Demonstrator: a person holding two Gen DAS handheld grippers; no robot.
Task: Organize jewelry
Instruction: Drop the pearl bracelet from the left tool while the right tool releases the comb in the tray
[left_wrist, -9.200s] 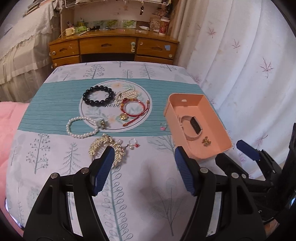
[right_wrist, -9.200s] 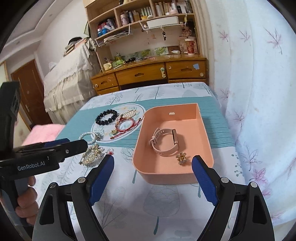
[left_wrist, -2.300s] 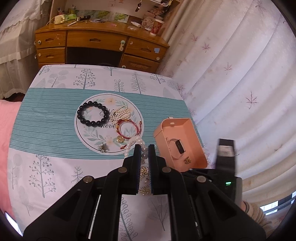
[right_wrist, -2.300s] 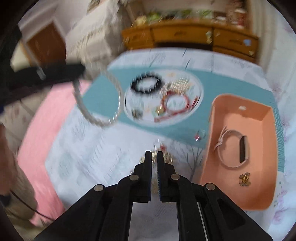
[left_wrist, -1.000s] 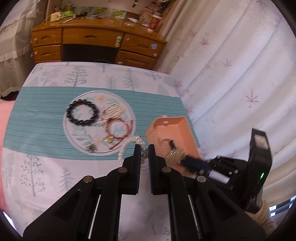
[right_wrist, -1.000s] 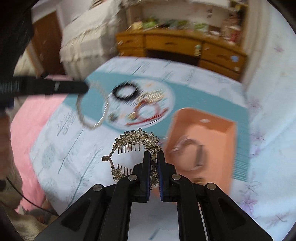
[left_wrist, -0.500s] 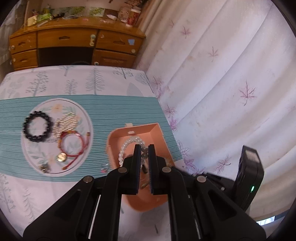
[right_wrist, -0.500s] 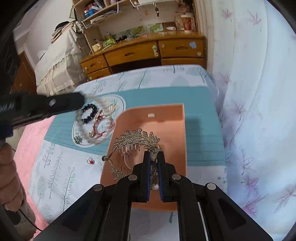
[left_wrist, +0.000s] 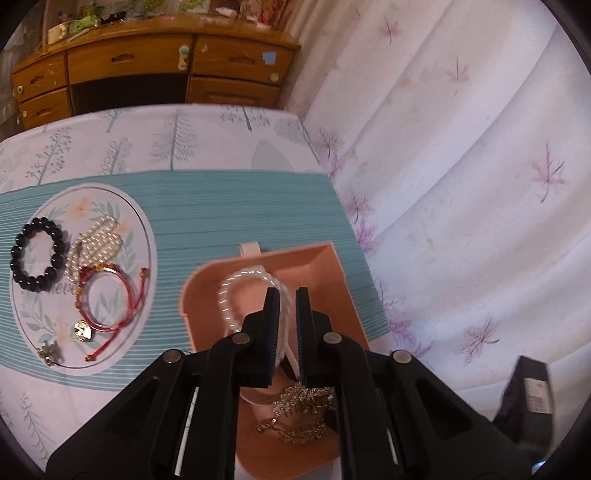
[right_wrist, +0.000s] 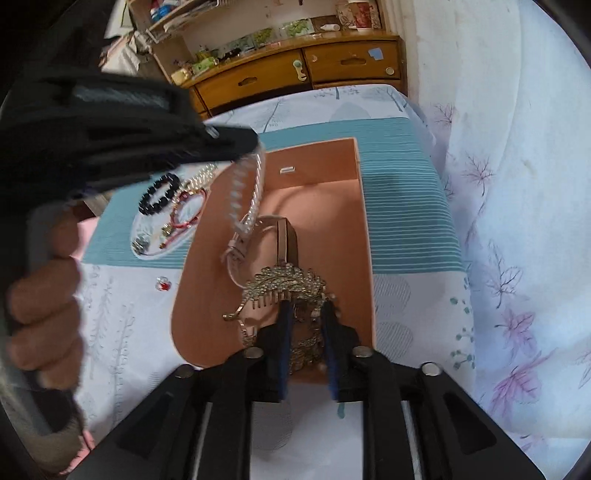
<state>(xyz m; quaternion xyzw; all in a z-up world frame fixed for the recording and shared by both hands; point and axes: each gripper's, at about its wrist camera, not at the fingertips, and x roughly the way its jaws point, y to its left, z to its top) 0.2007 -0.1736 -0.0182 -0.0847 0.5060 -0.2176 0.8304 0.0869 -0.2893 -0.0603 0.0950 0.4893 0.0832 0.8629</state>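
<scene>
My left gripper (left_wrist: 286, 295) is shut on a white pearl bracelet (left_wrist: 231, 295), which hangs in a loop above the far end of the pink tray (left_wrist: 314, 258). In the right wrist view the bracelet (right_wrist: 255, 184) dangles from the left gripper (right_wrist: 251, 142) over the tray (right_wrist: 321, 162). The jaws of my right gripper (right_wrist: 304, 306) are opening low in the tray's near end. The gold leaf hair comb (right_wrist: 284, 280) lies between them, with the pads apart from it. A pink watch (right_wrist: 284, 236) lies in the tray beyond the comb (left_wrist: 303, 402).
On the round print left of the tray lie a black bead bracelet (left_wrist: 37, 254), a pearl cluster (left_wrist: 96, 240) and a red cord bracelet (left_wrist: 107, 299). A small red ring (right_wrist: 162, 284) sits on the cloth. A curtain (left_wrist: 461, 184) hangs on the right and a wooden dresser (left_wrist: 147, 74) stands behind.
Both grippers have moved over the tray and come down. The right jaws have parted, and the comb now lies low in the tray. The pearl bracelet still hangs from the left gripper.
</scene>
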